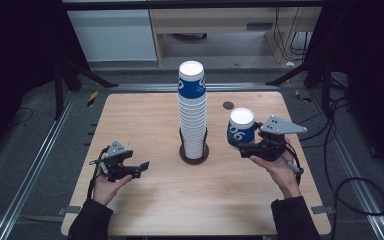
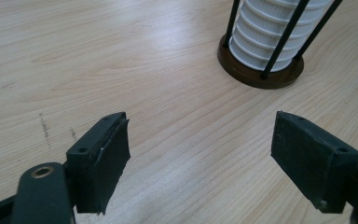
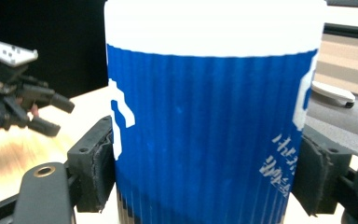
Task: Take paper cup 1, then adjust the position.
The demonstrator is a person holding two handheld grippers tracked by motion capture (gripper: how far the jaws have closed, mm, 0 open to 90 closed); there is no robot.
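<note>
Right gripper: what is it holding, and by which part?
The right gripper is shut on a blue-and-white paper cup, its pads pressing opposite sides of the cup's ribbed blue wall. The left gripper holds nothing.

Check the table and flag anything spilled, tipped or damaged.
Nothing stands out. The cup stack stands upright in its holder, and the right gripper holds one blue cup upright. No spill on the table.

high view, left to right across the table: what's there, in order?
left gripper, open, nothing between its jaws → tall stack of cups in its round holder → blue cup → right gripper, shut on that cup.
</note>
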